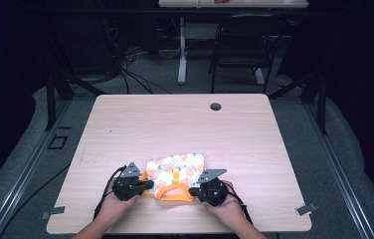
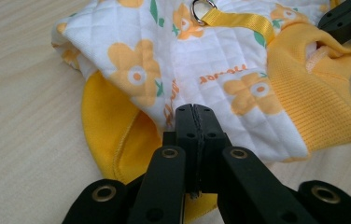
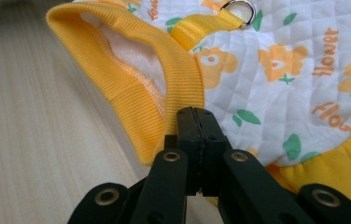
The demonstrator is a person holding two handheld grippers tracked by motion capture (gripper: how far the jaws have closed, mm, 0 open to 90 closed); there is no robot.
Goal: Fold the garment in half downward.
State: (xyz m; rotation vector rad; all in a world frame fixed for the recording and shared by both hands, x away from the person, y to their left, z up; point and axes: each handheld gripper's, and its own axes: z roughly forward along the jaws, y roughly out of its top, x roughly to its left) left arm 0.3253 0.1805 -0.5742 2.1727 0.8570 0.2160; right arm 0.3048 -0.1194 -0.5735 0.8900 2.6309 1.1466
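Note:
A small quilted garment [image 1: 175, 172], white with orange flowers and yellow ribbed trim, lies on the wooden table [image 1: 175, 124] near its front edge. A yellow strap with a metal ring [image 2: 203, 8] runs across its back. My left gripper [image 1: 150, 185] sits at the garment's left side, jaws shut, with its tip [image 2: 194, 112] against the white quilted edge above a yellow hem. My right gripper [image 1: 192, 190] sits at the right side, also shut, its tip [image 3: 195, 114] against the yellow ribbed collar [image 3: 131, 93]. No cloth shows between either pair of jaws.
A round cable hole [image 1: 215, 106] sits near the table's far edge. Beyond the table stand a black chair [image 1: 247, 45] and the white leg of another table [image 1: 182, 55], with cables on the floor. Bare tabletop lies behind and beside the garment.

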